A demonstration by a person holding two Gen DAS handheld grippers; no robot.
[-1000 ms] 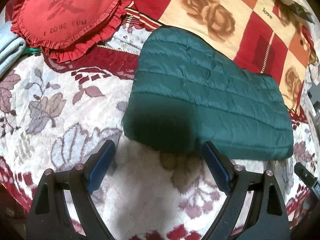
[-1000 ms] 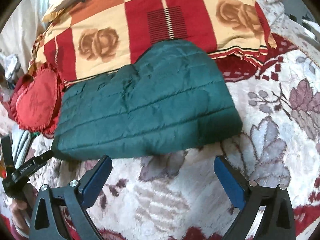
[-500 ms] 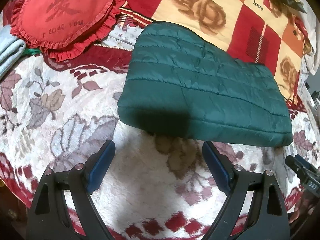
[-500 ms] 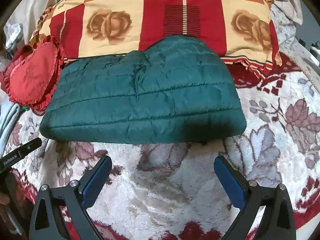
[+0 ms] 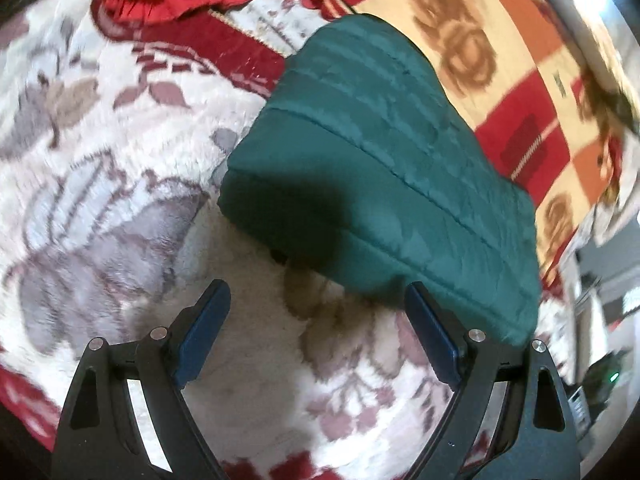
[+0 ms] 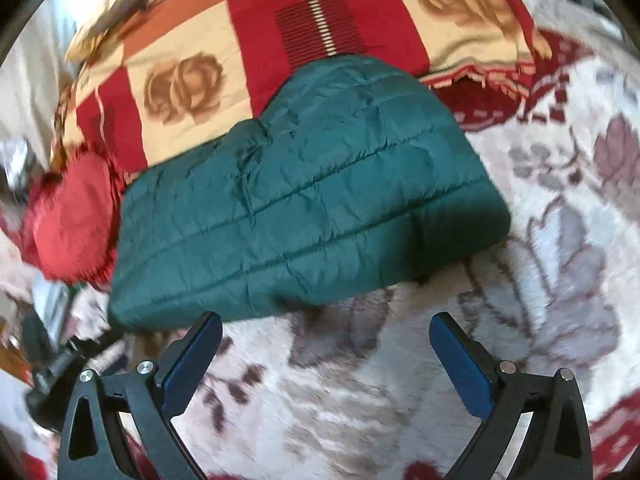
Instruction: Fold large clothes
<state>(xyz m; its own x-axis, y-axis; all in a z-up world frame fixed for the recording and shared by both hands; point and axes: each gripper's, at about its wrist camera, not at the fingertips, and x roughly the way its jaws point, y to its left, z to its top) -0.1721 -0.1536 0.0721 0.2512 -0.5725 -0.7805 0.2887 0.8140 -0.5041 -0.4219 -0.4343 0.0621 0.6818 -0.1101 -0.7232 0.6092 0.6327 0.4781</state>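
Left wrist view shows the green quilted jacket lying on the flowered blanket as a compact, padded block, running from about 12 o'clock down to 4 o'clock in the picture. Its edges look stacked and even, and no sleeve or hem is seen trailing out. The left gripper hangs just short of the jacket's near edge with its jaws spread wide and nothing between them; its right-hand finger sits just beside the bundle's lower edge, though whether it touches cannot be told.

Right wrist view confirms the same bundle at centre, its far edge lapping onto the checked rose quilt at 12 o'clock. A red frilled cushion lies against the jacket's end at 9 o'clock. The right gripper is also released, jaws wide apart, over bare blanket at 6 o'clock, near the jacket's long edge but apart from it.

Assessment: folding appears largely complete. The garment is reduced to a thick rectangle of several layers, and neither tool has hold of it. What may remain, as a judgement only, is one more fold end to end, or a pressing flat of the puffed surface, which shows some wrinkling near the middle. Both pictures are blurred, so fine detail of the seams cannot be certified.
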